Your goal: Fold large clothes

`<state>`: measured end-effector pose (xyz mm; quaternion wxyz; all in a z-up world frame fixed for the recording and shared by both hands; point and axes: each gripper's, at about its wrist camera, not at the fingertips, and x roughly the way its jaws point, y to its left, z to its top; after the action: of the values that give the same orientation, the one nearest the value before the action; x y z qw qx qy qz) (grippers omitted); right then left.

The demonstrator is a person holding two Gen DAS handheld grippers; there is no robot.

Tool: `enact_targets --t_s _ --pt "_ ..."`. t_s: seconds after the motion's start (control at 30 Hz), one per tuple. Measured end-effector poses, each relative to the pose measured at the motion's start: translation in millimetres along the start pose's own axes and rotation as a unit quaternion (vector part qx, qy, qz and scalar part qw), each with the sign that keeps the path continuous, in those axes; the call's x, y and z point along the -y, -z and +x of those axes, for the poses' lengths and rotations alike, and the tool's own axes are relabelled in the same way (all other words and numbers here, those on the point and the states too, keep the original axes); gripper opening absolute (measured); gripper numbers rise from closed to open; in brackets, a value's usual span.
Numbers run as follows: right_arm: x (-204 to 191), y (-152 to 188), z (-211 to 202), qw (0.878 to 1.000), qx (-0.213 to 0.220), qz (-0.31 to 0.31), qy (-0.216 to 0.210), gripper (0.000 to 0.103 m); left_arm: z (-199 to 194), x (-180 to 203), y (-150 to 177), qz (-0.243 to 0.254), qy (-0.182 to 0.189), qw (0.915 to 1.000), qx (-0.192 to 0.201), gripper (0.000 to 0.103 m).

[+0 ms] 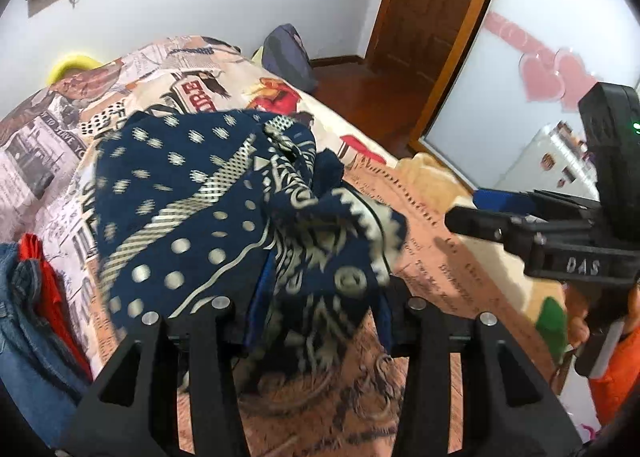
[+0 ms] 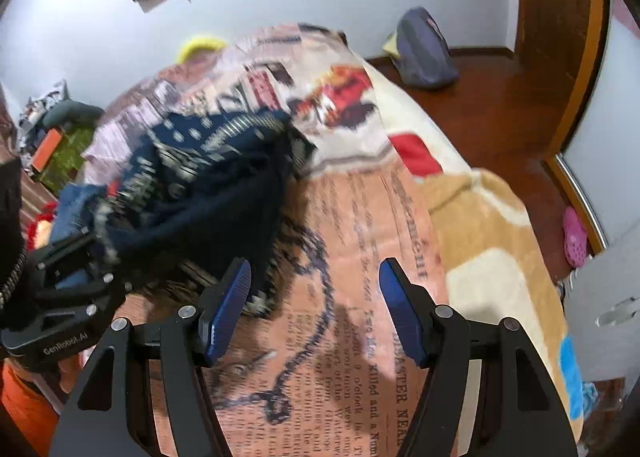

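Observation:
A navy garment with a pale dot and band pattern [image 1: 192, 209] lies bunched on the bed and drapes over my left gripper [image 1: 322, 297]. It hides the fingertips; only slivers of the blue pads [image 1: 261, 289] show. The jaws stand apart with loose cloth between them, and the pads do not look pressed on it. The right wrist view shows the same garment [image 2: 208, 185], blurred, at the left. My right gripper [image 2: 314, 269] hangs open above the bare blanket to the garment's right, nothing between its blue pads [image 2: 230, 309]. In the left wrist view it [image 1: 456, 219] sits at the right edge.
The bed carries a newsprint-pattern blanket [image 2: 372, 249]. Jeans and a red garment [image 1: 28, 309] lie at its left side. A dark backpack [image 2: 424, 53] sits on the wooden floor by a brown door [image 1: 432, 17]. A pink slipper [image 2: 574, 237] lies beside the frosted wardrobe door.

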<state>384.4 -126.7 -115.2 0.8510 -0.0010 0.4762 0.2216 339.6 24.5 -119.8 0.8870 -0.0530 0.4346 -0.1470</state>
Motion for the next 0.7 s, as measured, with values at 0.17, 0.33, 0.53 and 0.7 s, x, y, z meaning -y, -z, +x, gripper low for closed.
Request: enact_targets --t_s 0.17,0.33,0.53,0.7 --pt "-24 -14 -18 0.999 0.035 -0.021 -0.025 0.063 -37 -21 0 -0.004 -0.014 0.9995 0.028 0.046" --pt "-55 -31 -10 0.996 0.051 -0.041 -0.057 0.063 -53 -56 -4 -0.031 -0.038 0.9978 0.045 0.048" --pt "-90 -35 14 0.994 0.031 -0.075 -0.078 0.064 -31 -95 10 -0.067 -0.063 0.9957 0.01 0.048" --pt "-91 -23 53 0.994 -0.008 -0.089 -0.057 0.064 -10 -103 28 -0.089 -0.042 0.995 -0.014 0.055"
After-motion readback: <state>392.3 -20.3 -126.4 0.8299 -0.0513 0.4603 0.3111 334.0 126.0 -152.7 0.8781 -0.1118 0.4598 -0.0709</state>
